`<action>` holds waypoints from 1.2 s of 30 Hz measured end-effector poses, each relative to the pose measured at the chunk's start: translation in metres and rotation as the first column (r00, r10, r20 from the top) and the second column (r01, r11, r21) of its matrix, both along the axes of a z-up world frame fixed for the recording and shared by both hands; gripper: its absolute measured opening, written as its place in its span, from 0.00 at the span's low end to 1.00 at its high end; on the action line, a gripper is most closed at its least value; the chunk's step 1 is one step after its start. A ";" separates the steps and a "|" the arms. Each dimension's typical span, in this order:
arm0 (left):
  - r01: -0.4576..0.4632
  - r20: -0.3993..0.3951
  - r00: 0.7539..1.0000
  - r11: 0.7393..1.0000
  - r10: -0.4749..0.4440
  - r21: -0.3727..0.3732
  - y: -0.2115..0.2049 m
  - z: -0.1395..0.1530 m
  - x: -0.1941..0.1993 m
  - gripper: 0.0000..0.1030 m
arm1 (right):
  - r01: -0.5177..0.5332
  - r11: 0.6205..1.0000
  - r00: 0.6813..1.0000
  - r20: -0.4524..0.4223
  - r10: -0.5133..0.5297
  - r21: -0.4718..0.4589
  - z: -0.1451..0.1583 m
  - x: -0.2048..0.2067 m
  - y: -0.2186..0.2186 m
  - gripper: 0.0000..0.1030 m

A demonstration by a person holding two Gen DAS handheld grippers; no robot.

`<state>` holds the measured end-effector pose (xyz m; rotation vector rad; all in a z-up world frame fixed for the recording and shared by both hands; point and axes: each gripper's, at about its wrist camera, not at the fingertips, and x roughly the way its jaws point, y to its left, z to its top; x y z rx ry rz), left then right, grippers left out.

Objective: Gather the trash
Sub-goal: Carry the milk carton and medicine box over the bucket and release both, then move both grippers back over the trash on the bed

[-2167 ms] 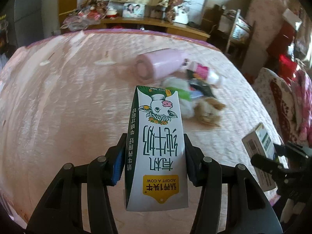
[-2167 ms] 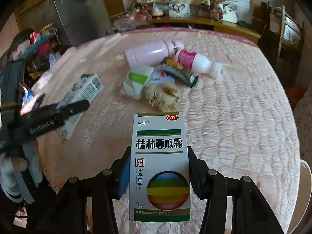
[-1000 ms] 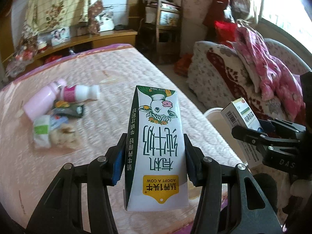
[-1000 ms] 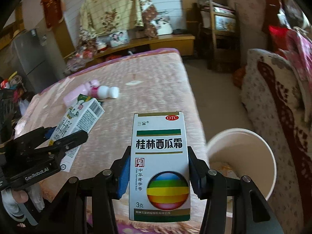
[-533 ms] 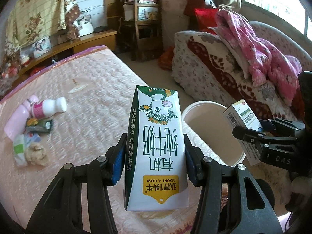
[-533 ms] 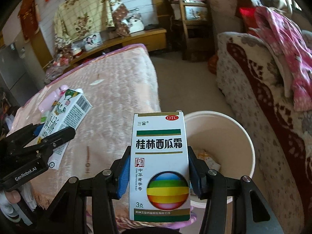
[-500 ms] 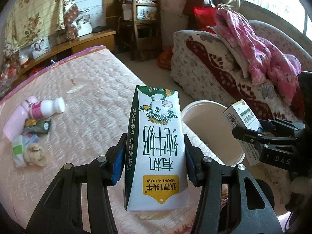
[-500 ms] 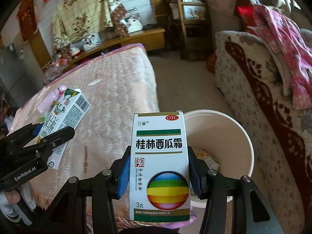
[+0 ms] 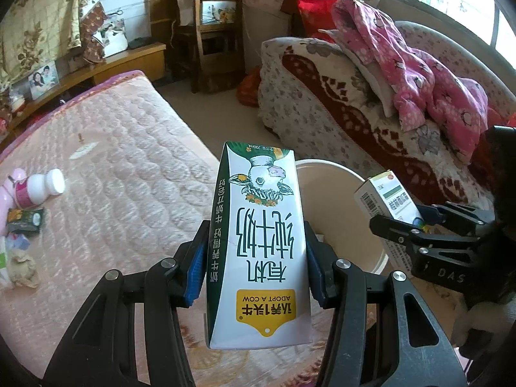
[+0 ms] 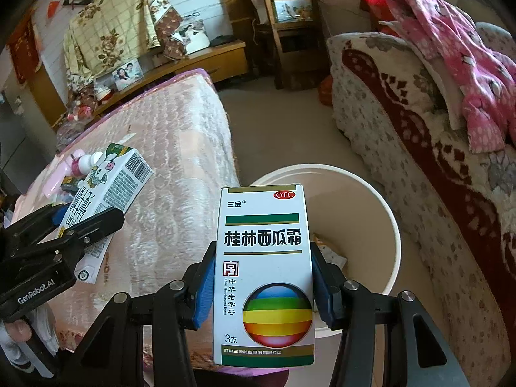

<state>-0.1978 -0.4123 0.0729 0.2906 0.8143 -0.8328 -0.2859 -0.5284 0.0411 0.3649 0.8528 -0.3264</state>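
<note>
My left gripper is shut on a white and green milk carton with a cow drawn on it, held over the bed's corner next to a cream bucket. My right gripper is shut on a white medicine box with a rainbow ball, held over the near rim of the same bucket. Wrappers lie at the bucket's bottom. In the right wrist view the milk carton and left gripper show at the left. In the left wrist view the medicine box shows at the right.
A pink quilted bed bears a white bottle, a dark wrapper and crumpled paper at its left. A floral sofa with pink clothes stands beyond the bucket. A wooden chair and low shelf are at the back.
Both grippers have swung away from the trash pile on the bed toward the bucket beside it. The bucket now sits closer and larger under both boxes. Both grips are unchanged.
</note>
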 end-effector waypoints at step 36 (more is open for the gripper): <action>0.049 -0.219 0.973 0.994 -0.070 -0.097 -0.032 -0.020 0.007 0.56 | 0.084 0.996 0.995 -0.048 -0.083 0.013 -0.026 -0.002 -0.026 0.61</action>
